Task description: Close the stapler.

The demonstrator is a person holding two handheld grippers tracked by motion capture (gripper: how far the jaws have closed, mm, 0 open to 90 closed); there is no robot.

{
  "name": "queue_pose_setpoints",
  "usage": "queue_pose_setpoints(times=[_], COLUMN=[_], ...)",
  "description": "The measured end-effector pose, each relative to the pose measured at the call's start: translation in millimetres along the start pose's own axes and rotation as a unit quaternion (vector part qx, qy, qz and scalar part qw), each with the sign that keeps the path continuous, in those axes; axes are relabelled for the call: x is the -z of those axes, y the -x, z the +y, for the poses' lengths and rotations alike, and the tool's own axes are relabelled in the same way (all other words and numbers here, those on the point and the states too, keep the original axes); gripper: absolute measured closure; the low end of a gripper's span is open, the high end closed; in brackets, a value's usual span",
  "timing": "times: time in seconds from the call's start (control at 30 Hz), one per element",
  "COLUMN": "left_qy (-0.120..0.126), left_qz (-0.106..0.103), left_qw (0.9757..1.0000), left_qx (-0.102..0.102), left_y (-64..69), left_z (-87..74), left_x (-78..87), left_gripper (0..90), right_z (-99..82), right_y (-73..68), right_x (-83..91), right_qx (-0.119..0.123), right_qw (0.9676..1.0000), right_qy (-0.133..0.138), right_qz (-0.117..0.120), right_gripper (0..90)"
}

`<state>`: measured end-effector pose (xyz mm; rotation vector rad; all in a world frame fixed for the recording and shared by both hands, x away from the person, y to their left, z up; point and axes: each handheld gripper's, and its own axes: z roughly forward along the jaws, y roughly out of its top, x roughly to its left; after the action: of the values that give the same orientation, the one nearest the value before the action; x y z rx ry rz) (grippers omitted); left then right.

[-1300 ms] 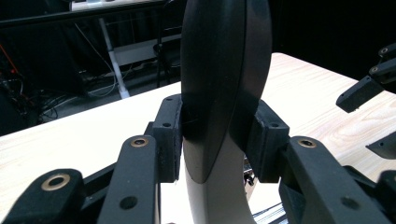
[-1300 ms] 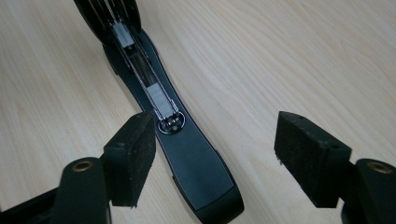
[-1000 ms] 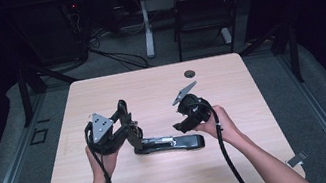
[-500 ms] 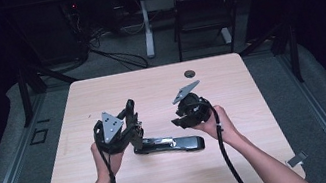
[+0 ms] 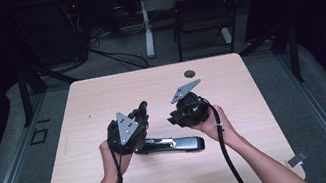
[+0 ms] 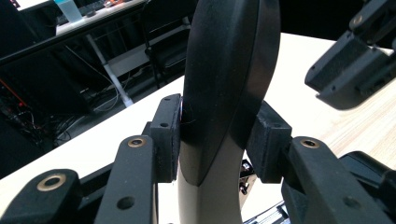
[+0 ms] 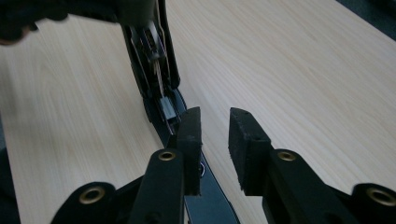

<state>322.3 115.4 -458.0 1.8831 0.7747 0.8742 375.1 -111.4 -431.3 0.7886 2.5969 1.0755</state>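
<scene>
A black and silver stapler (image 5: 180,144) lies on the wooden table, with its top arm (image 6: 229,70) swung up. My left gripper (image 6: 219,135) is shut on that raised arm, a pad pressing on each side; in the high view it (image 5: 140,113) stands over the stapler's left end. My right gripper (image 7: 215,126) hovers just above the stapler's open staple channel (image 7: 154,70). Its jaws have just been closing and now stand a narrow gap apart, with bare table showing between them. In the high view the right gripper (image 5: 178,118) points down and left at the stapler.
The table (image 5: 101,97) has a small dark cable hole (image 5: 190,73) near its far edge. Behind the table stand a chair (image 5: 202,8) and a desk leg with cables on the floor. Both forearms come in from the table's near edge.
My left gripper has moved a little to the right with the stapler's top arm in it. The right hand has stayed in place over the stapler.
</scene>
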Motion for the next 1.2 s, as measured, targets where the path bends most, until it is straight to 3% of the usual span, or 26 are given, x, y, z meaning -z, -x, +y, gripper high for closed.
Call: queue_pose_setpoints(times=[0.23,0.6,0.77,0.83,0.9,1.03,1.2], left_qy=[0.002,-0.004,-0.008,-0.009,-0.013,-0.024,-0.028], left_qz=[-0.003,-0.031,-0.049,-0.068,-0.098,-0.144,-0.174], left_qw=[1.0,0.9995,0.9987,0.9976,0.995,0.9881,0.9835], left_qx=[0.003,-0.01,-0.014,-0.007,0.013,0.048,0.038], left_y=[1.3,13.6,18.4,16.6,11.9,2.1,-4.5], left_z=[-0.2,1.5,1.9,2.0,2.2,-0.7,-1.5], left_x=[-0.5,-8.3,-11.2,-11.7,-13.3,-16.2,-14.8], left_gripper=[59.2,56.0,53.6,51.7,48.3,40.5,32.7], right_z=[10.4,16.1,14.5,12.6,10.0,4.9,-4.8], right_y=[-7.3,-16.2,-15.3,-13.8,-11.8,-8.8,-2.7], right_x=[8.2,15.2,16.7,15.6,14.5,14.7,15.5], right_qx=[0.006,0.022,0.018,0.014,0.013,0.007,-0.008], right_qw=[0.9991,0.9953,0.9944,0.9944,0.9942,0.9945,0.9942], right_qy=[0.04,0.091,0.099,0.098,0.097,0.094,0.091], right_qz=[0.008,0.023,0.033,0.037,0.044,0.047,0.057], right_gripper=[81.7,89.3,89.3,89.2,89.8,90.0,90.0])
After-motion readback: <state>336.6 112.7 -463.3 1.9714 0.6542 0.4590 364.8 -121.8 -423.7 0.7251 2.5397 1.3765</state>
